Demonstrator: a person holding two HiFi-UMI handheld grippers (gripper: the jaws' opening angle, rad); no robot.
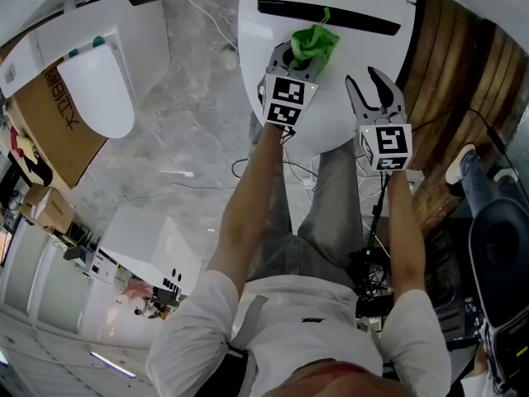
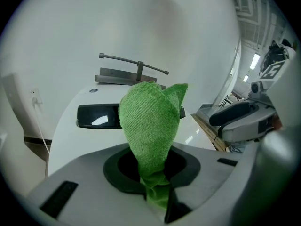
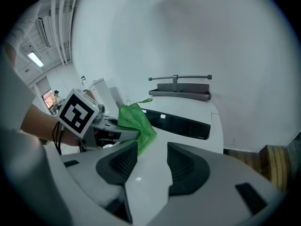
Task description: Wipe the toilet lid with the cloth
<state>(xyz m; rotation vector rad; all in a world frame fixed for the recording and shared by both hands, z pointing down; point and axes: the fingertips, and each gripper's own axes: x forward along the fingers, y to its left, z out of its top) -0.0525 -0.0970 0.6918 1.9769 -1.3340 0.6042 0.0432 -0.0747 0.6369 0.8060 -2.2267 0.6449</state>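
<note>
Looks like pre-wipe stage: fuzzy green cloth (image 2: 150, 126) pinched in left claw (image 2: 157, 197) above glossy white toilet lid (image 1: 331, 122) (right claw (image 3: 153, 163) wide open, empty). Next, probably: press down, sweep across.

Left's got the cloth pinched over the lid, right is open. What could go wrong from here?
1. The left gripper grips the green cloth by a narrow tail. Most of it bunches up beyond the jaws, so it may slip out, or the hard jaw tips may scrape the toilet lid instead.
2. The right gripper hangs open and empty close beside it over the lid. A sideways stroke could knock the two together.
</note>
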